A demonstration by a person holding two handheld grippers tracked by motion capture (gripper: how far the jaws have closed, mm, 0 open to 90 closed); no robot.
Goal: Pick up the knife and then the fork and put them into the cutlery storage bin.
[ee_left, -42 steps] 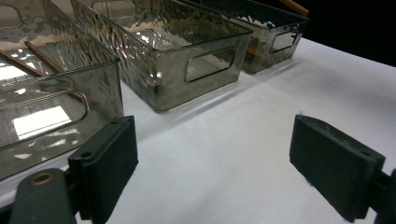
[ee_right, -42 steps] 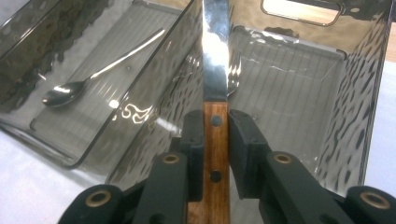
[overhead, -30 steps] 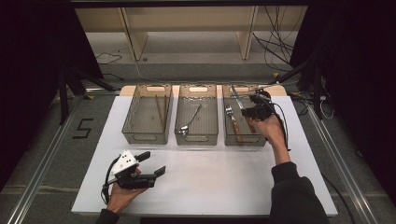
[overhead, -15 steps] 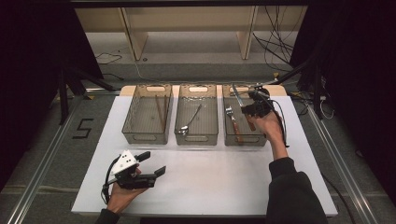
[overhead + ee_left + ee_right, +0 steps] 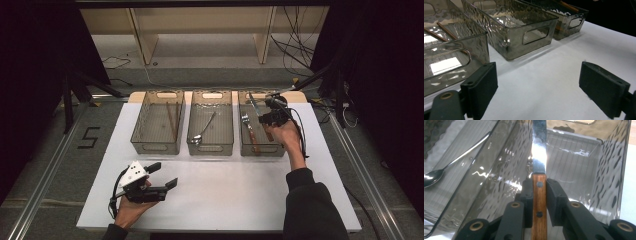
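1. The right hand-held gripper (image 5: 539,195) pinches a knife (image 5: 539,167) by its wooden handle, just below where the steel blade starts. It holds the knife over the right bin (image 5: 250,148), blade pointing toward the far end.
2. A fork (image 5: 248,131) with a wooden handle already lies in that bin. The step in hand looks like setting the knife in beside it, so it is best lowered along the bin's length, clear of the fork.
3. Bring the blade tip down first and keep it off the far wall. Part the jaws only once the handle rests on the bottom — a drop would clatter and could bounce.
4. The middle bin (image 5: 210,148) holds a spoon (image 5: 202,130); the left bin (image 5: 154,147) holds chopsticks (image 5: 171,121).
5. The left hand-held gripper (image 5: 165,176) rests spread and empty over the white worktop (image 5: 240,195), near the front edge — well apart from the bins.
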